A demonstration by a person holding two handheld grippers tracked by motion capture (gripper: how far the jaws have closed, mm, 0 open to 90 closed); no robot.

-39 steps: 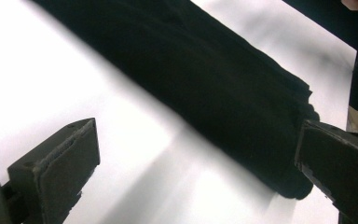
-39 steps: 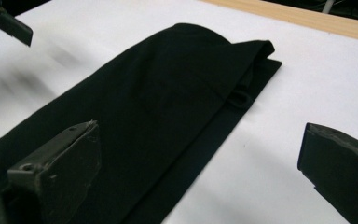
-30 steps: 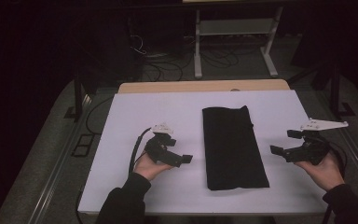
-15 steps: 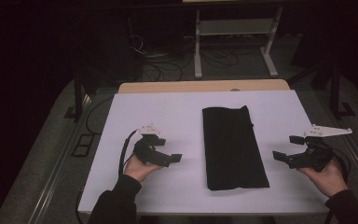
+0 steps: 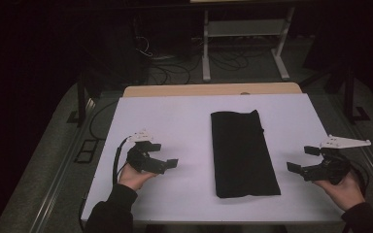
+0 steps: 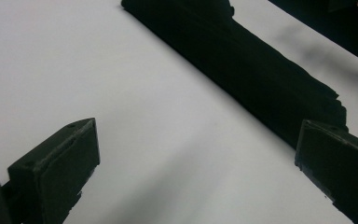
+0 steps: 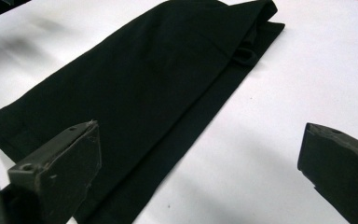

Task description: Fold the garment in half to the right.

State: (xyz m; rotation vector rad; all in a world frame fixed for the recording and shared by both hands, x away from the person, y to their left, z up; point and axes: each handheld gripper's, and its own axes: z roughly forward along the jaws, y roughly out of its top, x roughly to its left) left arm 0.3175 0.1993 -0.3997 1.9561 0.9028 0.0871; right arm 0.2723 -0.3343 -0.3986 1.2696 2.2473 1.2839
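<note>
Lying on the table: a black folded cloth (image 5: pixel 244 153), flat, long side running away from the person, a little right of the middle of the white table (image 5: pixel 175 121).
Cloth shape: a long rectangle, slightly wider at the near end; the near edge is close to the front edge of the table.
Cloth detail: in the right gripper view the cloth (image 7: pixel 135 98) shows folded layers, with a small loop at its far right edge.
Left gripper: the left gripper (image 5: pixel 164 156) is held in the person's left hand (image 5: pixel 135 177) over the bare table, well apart from the left edge of the cloth, pointing toward it.
Left fingers: apart, with nothing between them; in the left gripper view the fingers (image 6: pixel 56 170) stand wide, with white table in the gap and the cloth (image 6: pixel 242 70) running across farther off.
Right gripper: the right gripper (image 5: pixel 303 158) is held in the person's right hand (image 5: pixel 342 187) near the right edge of the table, near the near right corner of the cloth but not touching it.
Right fingers: apart and holding nothing; in the right gripper view one of the fingers (image 7: pixel 58 170) shows in front of the cloth, the other over bare table.
Beyond the table: a dark floor with cables (image 5: pixel 167 73) and a light metal stand (image 5: pixel 245 34).
</note>
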